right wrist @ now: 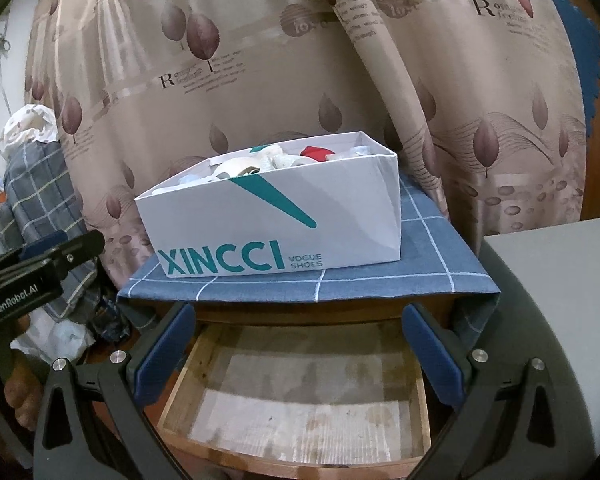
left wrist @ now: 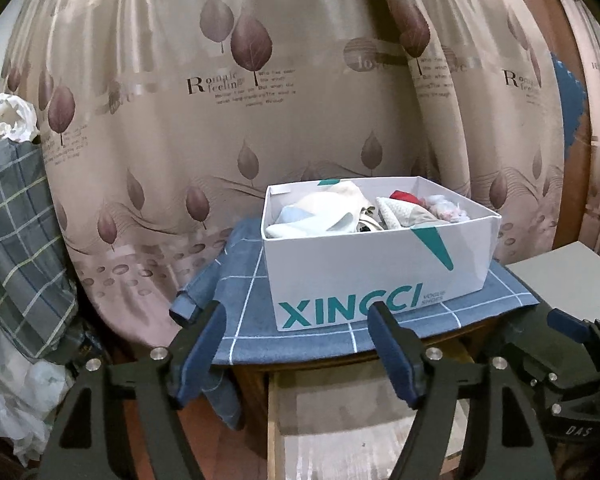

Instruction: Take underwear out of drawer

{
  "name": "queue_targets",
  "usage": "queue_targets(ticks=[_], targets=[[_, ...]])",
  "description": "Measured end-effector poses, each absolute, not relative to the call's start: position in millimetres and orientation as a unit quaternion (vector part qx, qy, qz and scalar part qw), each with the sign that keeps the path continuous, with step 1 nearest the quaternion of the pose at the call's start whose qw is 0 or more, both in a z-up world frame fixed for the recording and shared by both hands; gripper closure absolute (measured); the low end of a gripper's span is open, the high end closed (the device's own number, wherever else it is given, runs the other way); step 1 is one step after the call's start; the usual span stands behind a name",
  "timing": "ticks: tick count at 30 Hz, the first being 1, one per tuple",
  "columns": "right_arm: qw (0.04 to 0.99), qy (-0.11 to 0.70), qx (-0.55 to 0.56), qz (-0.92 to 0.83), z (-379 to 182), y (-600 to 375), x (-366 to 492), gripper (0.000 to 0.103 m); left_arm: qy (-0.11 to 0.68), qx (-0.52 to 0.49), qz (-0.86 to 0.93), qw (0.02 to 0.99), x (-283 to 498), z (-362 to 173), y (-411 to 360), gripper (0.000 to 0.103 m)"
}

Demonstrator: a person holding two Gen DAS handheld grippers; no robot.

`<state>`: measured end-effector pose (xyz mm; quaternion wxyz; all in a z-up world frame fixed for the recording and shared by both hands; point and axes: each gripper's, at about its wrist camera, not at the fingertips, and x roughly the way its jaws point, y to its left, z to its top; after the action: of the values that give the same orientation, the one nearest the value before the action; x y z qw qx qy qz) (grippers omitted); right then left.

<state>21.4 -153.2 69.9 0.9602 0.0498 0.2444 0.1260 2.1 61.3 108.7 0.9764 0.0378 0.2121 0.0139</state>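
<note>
Nearest, the right gripper (right wrist: pixel 296 344) hangs over the pulled-out wooden drawer (right wrist: pixel 296 392), jaws spread on nothing; the left gripper (left wrist: pixel 296 344) is likewise spread and empty. The drawer's visible floor is bare. The underwear (left wrist: pixel 364 210) lies heaped in the white cardboard shoebox (left wrist: pixel 380 268) on the blue checked cloth (left wrist: pixel 252 320) beyond. Best withdraw both grippers level, clear of the cloth's hem.

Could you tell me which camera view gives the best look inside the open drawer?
The right wrist view: the drawer lies open below the camera, its bare lined bottom visible. The left wrist view catches only a strip of it between the left gripper's open jaws.
</note>
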Motion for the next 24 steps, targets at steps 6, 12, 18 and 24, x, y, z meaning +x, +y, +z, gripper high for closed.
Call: queue_targets(ticks=[6,12,18,24], targets=[[0.959,0.247,0.048,0.129,68.5,-151.4,22.1,0.000,0.209,0.027,-0.010,0.978,0.1,112.3,63.9,0.027],[0.959,0.248,0.047,0.131,67.8,-150.4,22.0,0.000,0.213,0.023,0.007,0.977,1.6,115.4,63.3,0.025],[0.958,0.249,0.044,0.135,66.6,-148.6,21.6,0.000,0.185,0.036,0.000,0.982,-7.5,119.5,59.8,0.025],[0.958,0.249,0.040,0.137,66.0,-147.1,21.0,0.000,0.187,-0.026,0.032,0.981,-2.5,116.8,71.3,0.025]])
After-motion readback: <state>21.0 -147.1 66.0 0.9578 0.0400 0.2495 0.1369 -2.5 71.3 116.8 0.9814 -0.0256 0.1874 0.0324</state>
